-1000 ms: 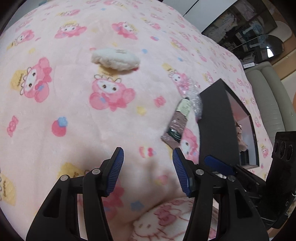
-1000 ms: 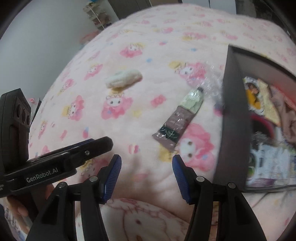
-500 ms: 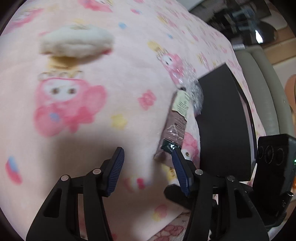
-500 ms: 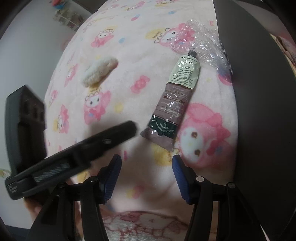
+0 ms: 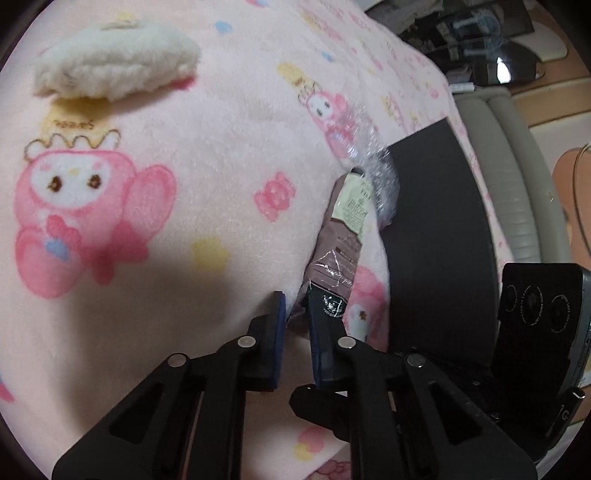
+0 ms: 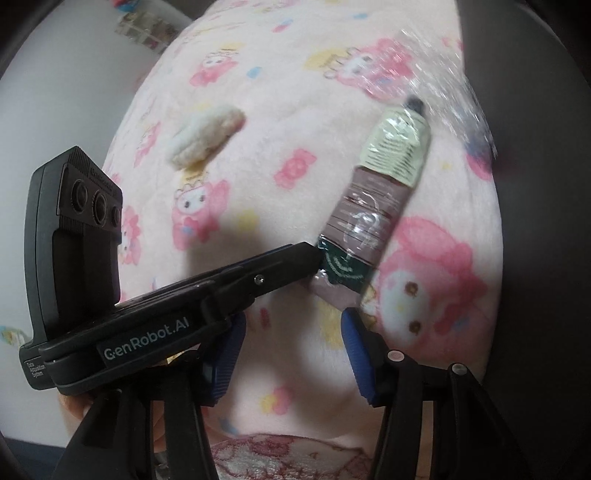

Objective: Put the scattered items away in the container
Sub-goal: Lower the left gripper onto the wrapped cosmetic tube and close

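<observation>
A mauve and green cream tube [image 5: 341, 236] lies on the pink blanket beside the black container [image 5: 439, 236]. My left gripper [image 5: 295, 314] is closed down on the tube's crimped bottom end; the right wrist view shows its tip at that end of the tube [image 6: 373, 214]. My right gripper [image 6: 291, 350] is open and empty, just short of the tube. A fluffy cream plush piece [image 5: 114, 70] lies further back, also visible in the right wrist view [image 6: 205, 138]. Crinkled clear plastic wrap [image 5: 373, 173] lies at the tube's cap end.
The container's dark wall [image 6: 535, 147] fills the right side of the right wrist view. The left gripper's body [image 6: 74, 240] crosses in front of the right one. A grey sofa [image 5: 509, 177] and a cluttered shelf [image 5: 476, 33] lie beyond the bed.
My left gripper has moved forward to the tube and closed from wide open onto its bottom end. My right gripper has come closer to the tube and stayed open.
</observation>
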{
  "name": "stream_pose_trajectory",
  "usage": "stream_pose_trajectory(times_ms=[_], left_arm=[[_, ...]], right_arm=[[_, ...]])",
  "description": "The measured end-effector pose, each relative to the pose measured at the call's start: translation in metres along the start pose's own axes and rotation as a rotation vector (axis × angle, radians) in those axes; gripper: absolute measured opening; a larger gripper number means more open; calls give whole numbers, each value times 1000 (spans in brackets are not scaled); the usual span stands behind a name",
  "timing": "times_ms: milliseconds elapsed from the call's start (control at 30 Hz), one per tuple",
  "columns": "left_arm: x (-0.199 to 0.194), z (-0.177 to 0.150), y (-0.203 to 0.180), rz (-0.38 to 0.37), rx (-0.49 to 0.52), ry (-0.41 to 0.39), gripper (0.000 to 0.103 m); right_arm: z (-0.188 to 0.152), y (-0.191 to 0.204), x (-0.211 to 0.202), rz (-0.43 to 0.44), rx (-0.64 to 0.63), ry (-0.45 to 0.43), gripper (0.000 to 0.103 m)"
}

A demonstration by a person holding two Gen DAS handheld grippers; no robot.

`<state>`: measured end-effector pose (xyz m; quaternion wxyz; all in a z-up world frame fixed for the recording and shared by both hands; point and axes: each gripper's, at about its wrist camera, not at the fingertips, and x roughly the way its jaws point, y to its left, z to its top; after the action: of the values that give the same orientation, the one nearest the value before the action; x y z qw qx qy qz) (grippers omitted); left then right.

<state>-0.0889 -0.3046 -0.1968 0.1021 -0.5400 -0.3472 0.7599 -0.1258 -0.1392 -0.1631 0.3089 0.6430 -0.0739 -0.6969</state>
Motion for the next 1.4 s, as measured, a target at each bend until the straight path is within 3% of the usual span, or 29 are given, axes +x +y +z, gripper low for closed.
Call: stream_pose_trajectory(times_ms=[100,300,367,467,533,667,733,867,1033,1100,1167,1233,1400], left_arm=[[-19,-11,0,6,-8,-52,0],[-74,-38,25,65,-42,-150,0],[-79,-41,37,29,-71,-133,0],[-71,-40,37,30,-67,-108,1],[-61,-38,33,31,-60,-95,13],[-44,-32,28,-5,-60,-80,24],[-36,-31,26,-3,-51,-65,25],[-36,-37,35,1,-91,-82,25],[-52,-45,47,-61,-145,-152,34],[-52,-44,47,-45,-153,-157,38],[-53,-42,49,-29,-163,-175,39],[-51,-38,51,-60,-182,-192,46],[-30,-22,57,-99,-241,-183,47]], right_arm=[[-1,12,-4,32,-75,6,50],[-7,32,-13,81,-162,22,50],[-4,25,-19,27,-122,-12,50],[5,14,-21,-99,-51,-70,51],[13,7,-17,-163,-17,-63,52],[24,1,2,-189,-2,-17,52],[28,-8,14,-166,24,20,52],[36,-15,24,-31,56,63,52],[41,16,22,196,-71,85,52],[41,22,16,148,-108,62,52],[39,21,7,29,-127,32,52],[37,8,-5,-51,-87,-23,52],[53,-6,-12,-183,-4,-135,56]])
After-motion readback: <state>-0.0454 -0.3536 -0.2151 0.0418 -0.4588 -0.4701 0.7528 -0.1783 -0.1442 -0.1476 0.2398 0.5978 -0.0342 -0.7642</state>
